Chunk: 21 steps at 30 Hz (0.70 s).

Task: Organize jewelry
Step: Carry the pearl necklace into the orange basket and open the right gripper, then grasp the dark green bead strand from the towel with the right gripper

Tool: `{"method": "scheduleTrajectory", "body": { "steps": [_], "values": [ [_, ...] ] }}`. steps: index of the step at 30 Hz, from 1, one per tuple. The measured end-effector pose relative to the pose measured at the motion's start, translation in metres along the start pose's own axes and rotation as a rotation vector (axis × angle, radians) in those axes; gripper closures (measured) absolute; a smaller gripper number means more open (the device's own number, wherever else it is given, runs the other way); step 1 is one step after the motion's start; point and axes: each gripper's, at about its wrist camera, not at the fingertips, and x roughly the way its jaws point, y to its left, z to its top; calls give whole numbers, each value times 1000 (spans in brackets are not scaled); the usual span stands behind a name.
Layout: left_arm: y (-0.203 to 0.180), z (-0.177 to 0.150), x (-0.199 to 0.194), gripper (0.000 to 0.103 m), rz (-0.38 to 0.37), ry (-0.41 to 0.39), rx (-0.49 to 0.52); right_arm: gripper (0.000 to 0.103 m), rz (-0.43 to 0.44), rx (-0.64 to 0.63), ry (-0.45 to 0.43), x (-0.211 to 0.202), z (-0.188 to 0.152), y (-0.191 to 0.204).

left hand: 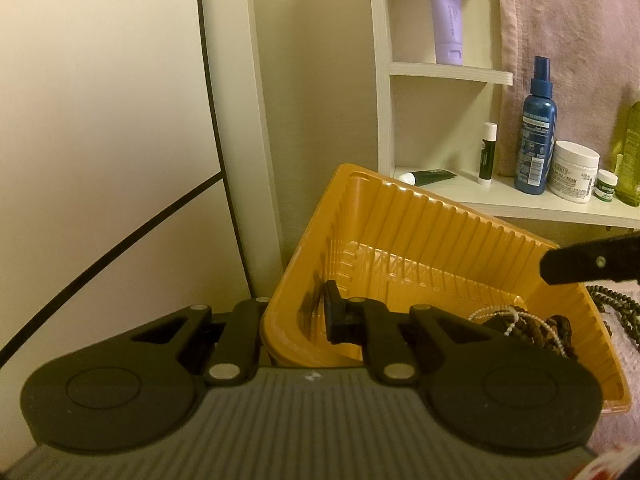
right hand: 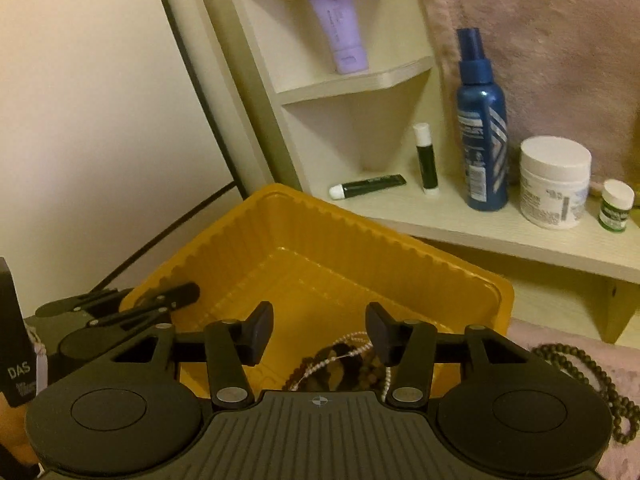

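Observation:
An orange ribbed plastic tray sits tilted below a shelf. My left gripper is shut on the tray's left wall, one finger inside and one outside; the right wrist view shows the left gripper at the tray's left rim. A tangle of brown and white beaded jewelry lies in the tray's near corner. My right gripper stands open just above that beaded jewelry, with nothing pressed between its pads. One right finger shows over the tray's right rim. A dark bead necklace lies outside on pink cloth.
Behind the tray, a cream shelf carries a blue spray bottle, a white jar, a small green jar, a lip balm and a lying green tube. A purple tube stands higher. A black box is at left.

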Motion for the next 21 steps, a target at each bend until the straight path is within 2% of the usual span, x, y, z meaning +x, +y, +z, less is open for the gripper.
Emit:
{"method": "scheduleTrajectory", "body": {
  "steps": [12, 21],
  "values": [
    [-2, 1, 0, 91, 5, 4, 4, 51, -48, 74, -28, -26, -14, -26],
    [-2, 0, 1, 91, 6, 4, 4, 51, -165, 164, -54, -73, -45, -77]
  ]
}}
